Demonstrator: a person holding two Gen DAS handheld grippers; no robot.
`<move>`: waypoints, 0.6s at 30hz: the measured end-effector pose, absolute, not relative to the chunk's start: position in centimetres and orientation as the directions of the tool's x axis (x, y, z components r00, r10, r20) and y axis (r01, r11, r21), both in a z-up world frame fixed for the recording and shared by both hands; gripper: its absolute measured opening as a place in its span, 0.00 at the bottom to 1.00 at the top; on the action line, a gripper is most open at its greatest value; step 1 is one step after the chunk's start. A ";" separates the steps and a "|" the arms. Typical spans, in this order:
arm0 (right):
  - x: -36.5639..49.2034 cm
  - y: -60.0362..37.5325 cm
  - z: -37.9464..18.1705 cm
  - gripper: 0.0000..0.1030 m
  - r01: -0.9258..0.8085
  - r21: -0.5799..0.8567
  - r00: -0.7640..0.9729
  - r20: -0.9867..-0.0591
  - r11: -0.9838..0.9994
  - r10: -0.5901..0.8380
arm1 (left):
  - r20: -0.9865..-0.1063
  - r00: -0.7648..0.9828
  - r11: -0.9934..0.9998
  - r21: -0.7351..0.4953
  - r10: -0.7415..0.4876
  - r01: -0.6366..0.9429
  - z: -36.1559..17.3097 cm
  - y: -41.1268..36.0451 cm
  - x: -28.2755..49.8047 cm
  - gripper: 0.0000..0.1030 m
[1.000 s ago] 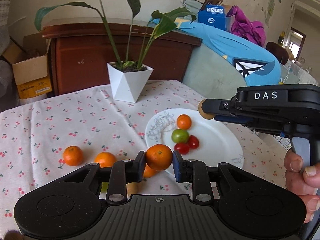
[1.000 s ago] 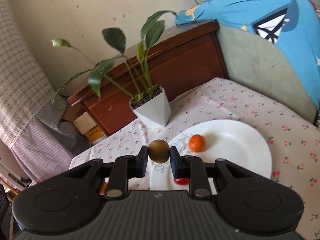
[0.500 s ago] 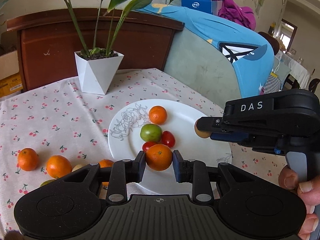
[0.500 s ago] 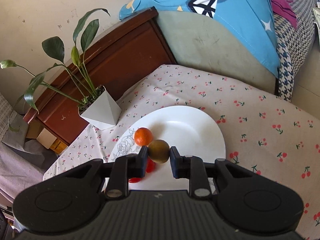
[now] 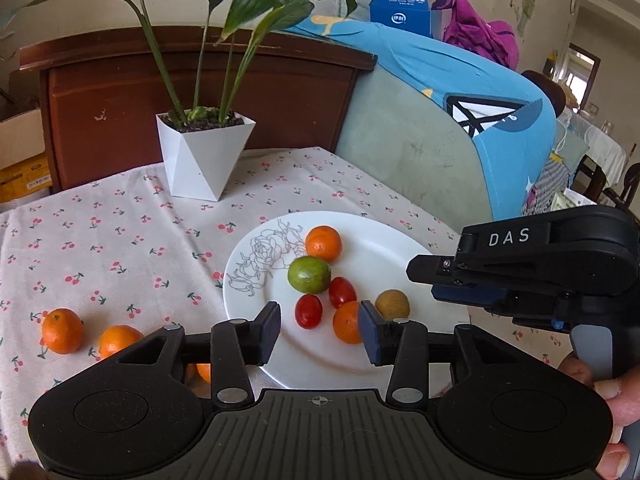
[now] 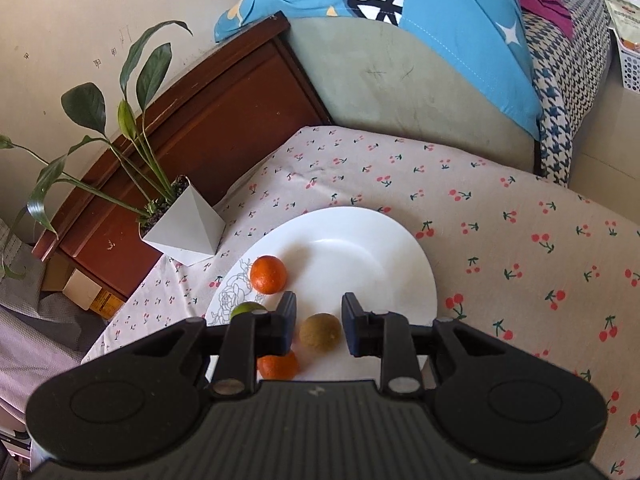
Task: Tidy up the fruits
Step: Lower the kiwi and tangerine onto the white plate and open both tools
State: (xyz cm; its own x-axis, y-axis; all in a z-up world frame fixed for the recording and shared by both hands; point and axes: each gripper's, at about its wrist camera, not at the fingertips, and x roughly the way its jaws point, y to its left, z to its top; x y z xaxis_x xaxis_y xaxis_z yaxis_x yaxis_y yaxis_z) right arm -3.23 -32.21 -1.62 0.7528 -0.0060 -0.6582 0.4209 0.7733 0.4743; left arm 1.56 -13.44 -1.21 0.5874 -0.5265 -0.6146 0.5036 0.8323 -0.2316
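A white plate [image 5: 380, 248] on the cherry-print cloth holds an orange [image 5: 323, 243], a green lime [image 5: 309, 275], two red tomatoes [image 5: 342, 292] and two more fruits. My left gripper [image 5: 319, 334] hangs over the plate's near edge with its jaws opening. A second orange [image 5: 347, 322] lies on the plate by its right pad, and the left pad is well clear. My right gripper [image 6: 319, 322] has its jaws opening too. A brown round fruit [image 6: 320, 332] rests on the plate [image 6: 360, 248] between them, with a gap on each side.
Two oranges [image 5: 62, 331] [image 5: 119, 340] lie on the cloth at left, and a third shows behind the left gripper. A white plant pot [image 5: 204, 156] stands at the table's back. A sofa under a blue cloth [image 5: 460, 80] borders the right side. A hand [image 5: 608, 384] holds the right gripper's handle.
Both grippers were shut on fruit and have let go. The orange and the brown fruit now lie on the plate, and both pairs of jaws have parted.
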 end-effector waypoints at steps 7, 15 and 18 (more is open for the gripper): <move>-3.1 -31.7 -1.3 0.26 0.387 0.494 0.765 -0.643 0.779 0.028 | -0.620 0.621 0.866 -0.220 -0.480 0.449 0.3 -11.5 1.9 0.55; -3.0 -29.7 -0.9 0.27 0.307 0.489 0.773 -0.628 0.816 0.086 | -0.634 0.654 0.907 -0.221 -0.413 0.358 2.0 -7.6 2.4 0.64; -2.9 -28.9 -1.0 0.28 0.277 0.488 0.768 -0.630 0.828 0.114 | -0.638 0.670 0.923 -0.215 -0.380 0.319 2.3 -6.1 2.5 0.66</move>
State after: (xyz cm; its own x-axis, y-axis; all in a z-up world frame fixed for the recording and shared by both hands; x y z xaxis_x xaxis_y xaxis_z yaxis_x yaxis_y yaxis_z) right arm -2.91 -28.88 -1.00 0.7681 0.1140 -0.6302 0.2774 0.8278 0.4877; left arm 2.50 -6.06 2.34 0.6701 -0.3801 -0.6376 0.3189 0.9230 -0.2152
